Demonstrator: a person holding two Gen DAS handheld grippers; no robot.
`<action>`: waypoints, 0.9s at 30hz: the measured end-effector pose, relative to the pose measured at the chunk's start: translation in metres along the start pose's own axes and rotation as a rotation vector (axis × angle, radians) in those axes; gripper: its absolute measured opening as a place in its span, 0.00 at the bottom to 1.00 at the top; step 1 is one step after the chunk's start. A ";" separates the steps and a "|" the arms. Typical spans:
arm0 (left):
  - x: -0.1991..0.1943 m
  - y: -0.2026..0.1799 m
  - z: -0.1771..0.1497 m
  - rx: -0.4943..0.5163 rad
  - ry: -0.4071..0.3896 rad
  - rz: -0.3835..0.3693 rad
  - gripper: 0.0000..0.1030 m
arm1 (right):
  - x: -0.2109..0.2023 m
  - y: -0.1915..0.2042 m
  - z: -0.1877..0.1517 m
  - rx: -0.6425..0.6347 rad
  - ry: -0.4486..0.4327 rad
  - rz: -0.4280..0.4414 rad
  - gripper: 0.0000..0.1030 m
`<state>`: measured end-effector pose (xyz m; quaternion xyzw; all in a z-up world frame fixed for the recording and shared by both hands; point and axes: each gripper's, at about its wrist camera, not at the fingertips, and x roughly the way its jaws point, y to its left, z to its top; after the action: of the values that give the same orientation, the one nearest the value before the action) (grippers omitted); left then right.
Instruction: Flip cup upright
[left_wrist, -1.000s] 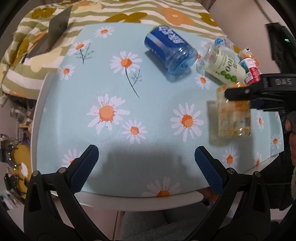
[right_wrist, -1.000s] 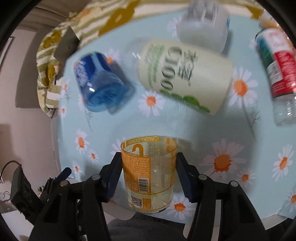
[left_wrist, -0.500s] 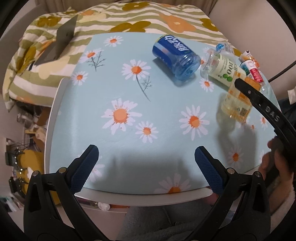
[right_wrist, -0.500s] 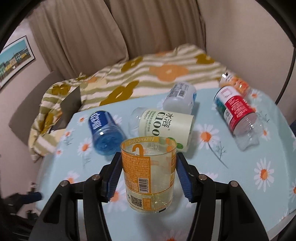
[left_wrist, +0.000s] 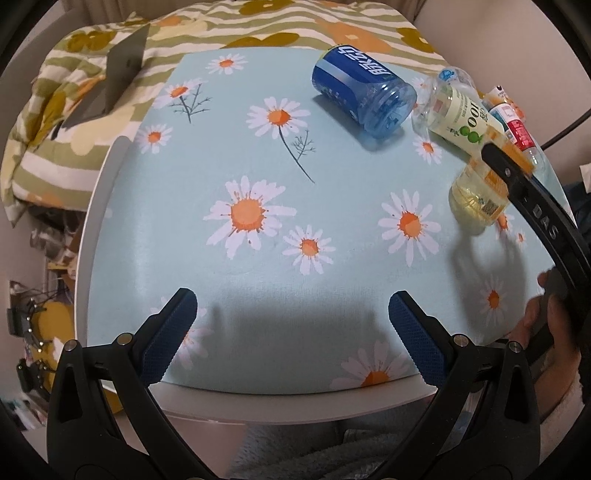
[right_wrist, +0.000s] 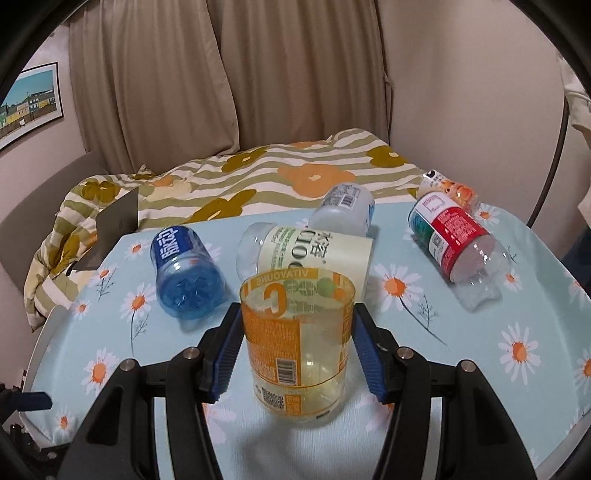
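One yellow cup (right_wrist: 298, 343) with an orange label stood upright, mouth up, between the blue pads (right_wrist: 227, 350) of the right gripper (right_wrist: 295, 350), which clasped it on both sides over the daisy-print table (left_wrist: 258, 280). Five more cut bottle cups lay on their sides beyond that gripper: a blue one (right_wrist: 184, 271) ahead to its left, a pale green-labelled one (right_wrist: 314, 251) directly behind the held cup, a clear white one (right_wrist: 343, 210) farther back, a red-labelled one (right_wrist: 454, 243) ahead to the right, and an orange one (right_wrist: 448, 190) past it near the far edge. The left gripper (left_wrist: 291, 332) hung spread wide and empty over the table's near edge, with a broad bare stretch of cloth ahead of it.
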<state>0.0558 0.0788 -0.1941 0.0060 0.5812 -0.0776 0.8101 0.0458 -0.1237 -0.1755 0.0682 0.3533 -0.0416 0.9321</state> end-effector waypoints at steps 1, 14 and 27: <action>0.000 -0.001 0.000 0.002 0.000 -0.003 1.00 | -0.003 -0.002 -0.002 0.001 0.012 0.002 0.52; 0.010 -0.010 -0.001 0.024 0.030 -0.030 1.00 | -0.020 -0.004 -0.017 -0.089 0.061 0.008 0.54; 0.008 -0.024 -0.011 -0.010 0.026 -0.015 1.00 | -0.023 -0.009 -0.019 -0.092 0.051 0.062 0.98</action>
<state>0.0449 0.0552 -0.2036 -0.0016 0.5920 -0.0808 0.8019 0.0149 -0.1289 -0.1750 0.0372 0.3765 0.0052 0.9257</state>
